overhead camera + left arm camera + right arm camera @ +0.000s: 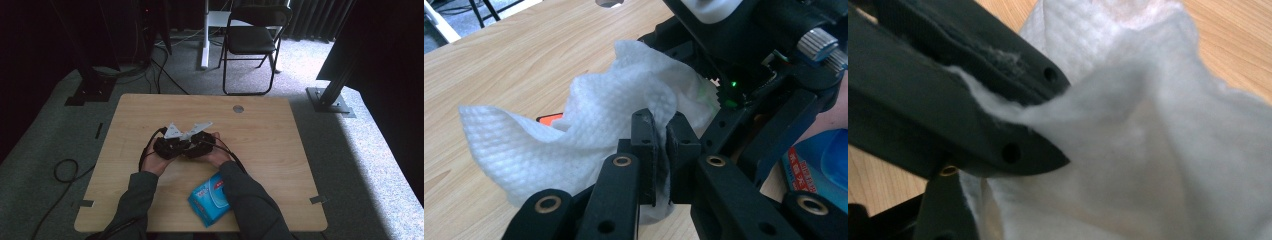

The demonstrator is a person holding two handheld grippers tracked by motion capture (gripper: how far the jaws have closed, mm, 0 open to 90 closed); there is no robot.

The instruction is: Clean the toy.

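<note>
Plainly, the left gripper [659, 131] has its jaws pinched together on a white tissue [574, 135], a fold of the sheet caught between the pads. The rest of the tissue billows up and to the left of the jaws in the left gripper view, its loose end lying on the wooden table [514, 60]. A small orange thing [549, 118] peeks from under it; what it is I cannot tell.

The right gripper [200, 142] sits hard against the left one, nose to nose. Its own view shows the same tissue close up against black jaws, too near and blurred to say whether the right jaws grip it or how wide they stand.

Seen from the high view, both hands cradle the grippers from below near the middle of the table, the forearms in grey sleeves [135, 200] coming in from the near edge and angling toward each other. A blue tissue pack [210, 198] lies just beside the right forearm, near the front edge. Bare tabletop runs broadly left, right and beyond the grippers. A folding chair [252, 40] stands well behind the table.
</note>
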